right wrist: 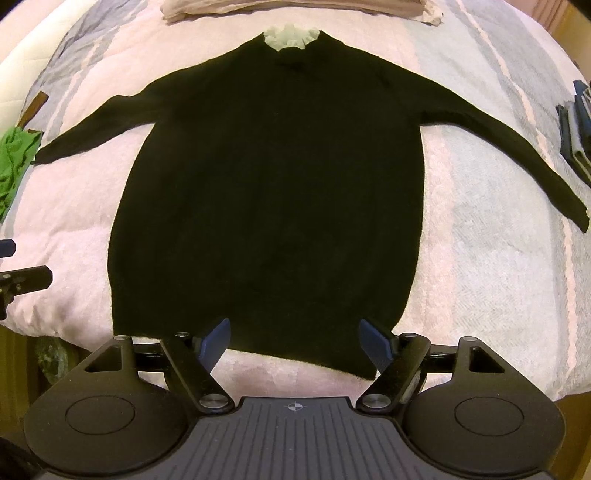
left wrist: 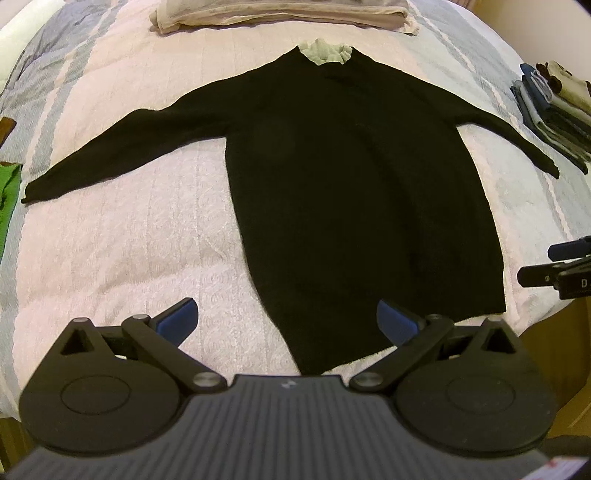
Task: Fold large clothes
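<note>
A black long-sleeved sweater (left wrist: 351,184) (right wrist: 273,199) with a pale ruffled collar (left wrist: 325,51) (right wrist: 291,37) lies flat on the bed, both sleeves spread out to the sides, hem toward me. My left gripper (left wrist: 288,323) hovers open over the hem's left corner, blue pads wide apart, nothing held. My right gripper (right wrist: 295,345) is open above the hem's right part, empty as well. The right gripper's fingers (left wrist: 554,266) show at the right edge of the left wrist view; the left gripper's fingers (right wrist: 22,277) show at the left edge of the right wrist view.
The pink and blue-grey quilt (left wrist: 129,240) (right wrist: 498,277) covers the bed. A folded beige pile (left wrist: 280,14) (right wrist: 295,7) lies beyond the collar. A stack of folded dark clothes (left wrist: 554,110) (right wrist: 576,129) sits at the right, a green garment (left wrist: 9,192) (right wrist: 16,155) at the left.
</note>
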The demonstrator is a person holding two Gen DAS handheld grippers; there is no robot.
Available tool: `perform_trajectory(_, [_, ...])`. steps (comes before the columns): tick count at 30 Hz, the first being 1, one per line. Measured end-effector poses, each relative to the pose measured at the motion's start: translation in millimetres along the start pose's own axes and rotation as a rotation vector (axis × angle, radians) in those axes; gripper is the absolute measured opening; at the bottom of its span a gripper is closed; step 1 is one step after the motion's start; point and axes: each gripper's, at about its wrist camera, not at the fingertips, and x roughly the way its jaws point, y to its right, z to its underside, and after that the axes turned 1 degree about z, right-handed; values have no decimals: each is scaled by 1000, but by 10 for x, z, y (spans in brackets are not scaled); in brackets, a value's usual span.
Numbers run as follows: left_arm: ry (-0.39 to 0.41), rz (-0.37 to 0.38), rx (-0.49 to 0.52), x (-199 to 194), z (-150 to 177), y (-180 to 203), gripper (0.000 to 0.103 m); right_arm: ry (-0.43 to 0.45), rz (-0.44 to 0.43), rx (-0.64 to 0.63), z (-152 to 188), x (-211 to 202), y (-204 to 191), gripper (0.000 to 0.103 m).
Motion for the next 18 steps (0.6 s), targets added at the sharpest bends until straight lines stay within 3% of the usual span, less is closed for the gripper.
perform_trajectory(18, [26, -49, 11, -18, -250, 138, 101, 39, -20, 48, -116, 16, 327, 74])
